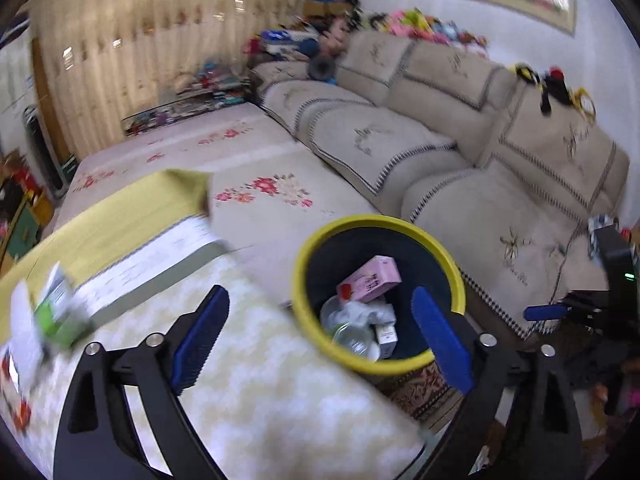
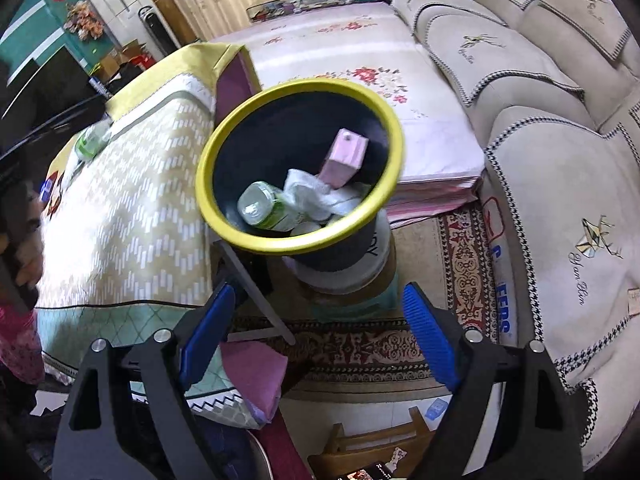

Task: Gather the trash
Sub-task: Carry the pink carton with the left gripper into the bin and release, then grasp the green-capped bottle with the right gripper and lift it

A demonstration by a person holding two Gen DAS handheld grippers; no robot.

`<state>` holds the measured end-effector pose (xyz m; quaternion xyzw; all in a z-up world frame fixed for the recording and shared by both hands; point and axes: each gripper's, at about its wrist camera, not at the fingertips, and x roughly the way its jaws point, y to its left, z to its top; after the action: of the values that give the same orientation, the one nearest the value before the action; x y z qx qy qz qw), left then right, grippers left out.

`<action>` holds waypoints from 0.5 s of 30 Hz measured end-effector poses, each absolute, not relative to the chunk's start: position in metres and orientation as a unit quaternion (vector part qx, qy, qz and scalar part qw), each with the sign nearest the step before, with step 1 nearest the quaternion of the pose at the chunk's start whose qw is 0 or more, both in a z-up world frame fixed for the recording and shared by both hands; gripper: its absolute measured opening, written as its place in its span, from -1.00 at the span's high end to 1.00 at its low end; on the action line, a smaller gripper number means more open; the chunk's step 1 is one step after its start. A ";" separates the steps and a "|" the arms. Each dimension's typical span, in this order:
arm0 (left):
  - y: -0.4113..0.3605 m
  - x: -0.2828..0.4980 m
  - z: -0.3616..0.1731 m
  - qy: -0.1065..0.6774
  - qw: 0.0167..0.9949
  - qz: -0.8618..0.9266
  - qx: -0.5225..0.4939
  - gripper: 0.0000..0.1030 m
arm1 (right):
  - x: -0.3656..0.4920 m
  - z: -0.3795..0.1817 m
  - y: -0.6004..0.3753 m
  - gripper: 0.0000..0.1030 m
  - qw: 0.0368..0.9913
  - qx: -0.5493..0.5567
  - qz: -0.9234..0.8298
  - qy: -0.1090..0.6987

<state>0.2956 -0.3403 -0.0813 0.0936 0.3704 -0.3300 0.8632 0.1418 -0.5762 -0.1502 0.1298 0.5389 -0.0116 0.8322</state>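
A dark bin with a yellow rim [image 1: 304,256] [image 2: 224,152] stands beside the cloth-covered table [image 1: 256,380] [image 2: 132,208]. It holds a pink carton [image 1: 370,280] [image 2: 344,156], crumpled white paper [image 1: 366,312] [image 2: 316,196] and a green-labelled bottle [image 2: 266,206]. My left gripper [image 1: 320,334] is open and empty, above the table edge and the bin. My right gripper [image 2: 318,332] is open and empty, above the floor just short of the bin. A green and white carton [image 1: 56,308] lies blurred on the table at the left. A green bottle [image 2: 92,142] lies at the table's far left.
A beige sofa [image 1: 460,160] [image 2: 560,140] runs along the right. A floral mat [image 1: 240,168] [image 2: 340,60] lies beyond the bin. A patterned rug [image 2: 460,272] covers the floor. The right gripper's blue finger [image 1: 546,312] shows at the right of the left wrist view.
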 end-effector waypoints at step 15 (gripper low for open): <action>-0.042 0.282 -0.091 0.339 0.933 -0.118 -0.010 -0.80 | 0.215 -0.132 -0.449 -0.57 0.851 0.074 0.061 0.517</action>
<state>0.2818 -0.0423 -0.0909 -0.0104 0.3387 -0.1180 0.9334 0.2150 -0.4486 -0.1323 0.0736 0.5166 0.0615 0.8508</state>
